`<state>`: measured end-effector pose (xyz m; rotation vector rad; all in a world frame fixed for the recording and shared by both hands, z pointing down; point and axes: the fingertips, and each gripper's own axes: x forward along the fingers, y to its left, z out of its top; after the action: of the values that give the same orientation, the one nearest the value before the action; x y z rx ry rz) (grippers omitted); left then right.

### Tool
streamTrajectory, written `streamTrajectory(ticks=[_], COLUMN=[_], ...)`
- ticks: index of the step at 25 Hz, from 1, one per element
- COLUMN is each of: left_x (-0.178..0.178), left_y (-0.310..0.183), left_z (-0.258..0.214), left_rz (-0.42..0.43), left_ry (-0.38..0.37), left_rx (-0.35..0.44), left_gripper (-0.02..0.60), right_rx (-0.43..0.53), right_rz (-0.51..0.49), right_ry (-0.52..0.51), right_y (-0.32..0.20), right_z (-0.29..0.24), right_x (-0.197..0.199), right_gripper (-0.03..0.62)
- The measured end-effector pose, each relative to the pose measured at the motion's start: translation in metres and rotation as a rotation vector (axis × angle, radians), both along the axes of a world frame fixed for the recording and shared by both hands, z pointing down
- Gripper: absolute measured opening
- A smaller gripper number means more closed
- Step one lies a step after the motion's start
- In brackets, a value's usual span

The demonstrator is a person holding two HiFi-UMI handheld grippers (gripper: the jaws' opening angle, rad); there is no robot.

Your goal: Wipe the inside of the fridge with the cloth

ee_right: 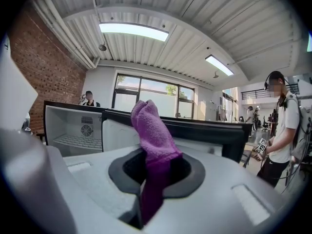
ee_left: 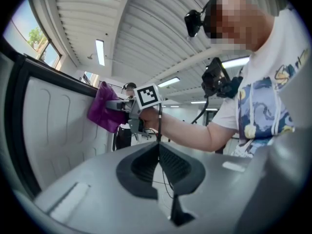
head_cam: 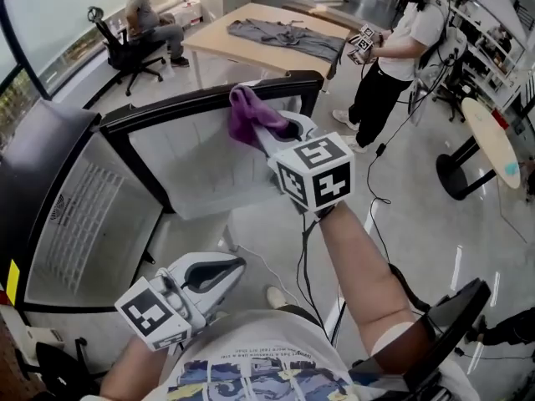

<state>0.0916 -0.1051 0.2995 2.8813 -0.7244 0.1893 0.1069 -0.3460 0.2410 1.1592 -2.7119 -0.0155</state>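
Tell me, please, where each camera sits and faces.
Head view: head-mounted, looking down at the fridge door; forearms, left tool, right tool show.
Left gripper view: on the left tool, looking up at the right tool; arm, torso show.
Right gripper view: on the right tool, facing the door; own body unseen.
All three share the purple cloth.

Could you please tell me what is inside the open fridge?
A wire shelf and a fan grille show inside the fridge; no food visible. Its lower part is covered by the right gripper, shut on the purple cloth.
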Motion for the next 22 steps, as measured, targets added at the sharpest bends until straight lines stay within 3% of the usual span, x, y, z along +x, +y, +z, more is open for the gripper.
streamTrajectory(ticks=[14, 22], left_x=[0.03, 0.033], left_y=[-0.005, -0.006], left_z=[-0.002, -0.001], left_rz=[-0.002, -0.008], left_ry=[0.033, 0.031], left_rx=[-0.032, -0.049], left_gripper=[0.005, 0.005], right_rx=[0.006, 0.006], right_rz=[0.151, 0.164], right_ry=[0.016, 0.009], right_y=[-0.02, -0.011], right_z=[-0.006, -0.011], right_x=[0.075, 0.098], right_gripper=[0.052, 0.052])
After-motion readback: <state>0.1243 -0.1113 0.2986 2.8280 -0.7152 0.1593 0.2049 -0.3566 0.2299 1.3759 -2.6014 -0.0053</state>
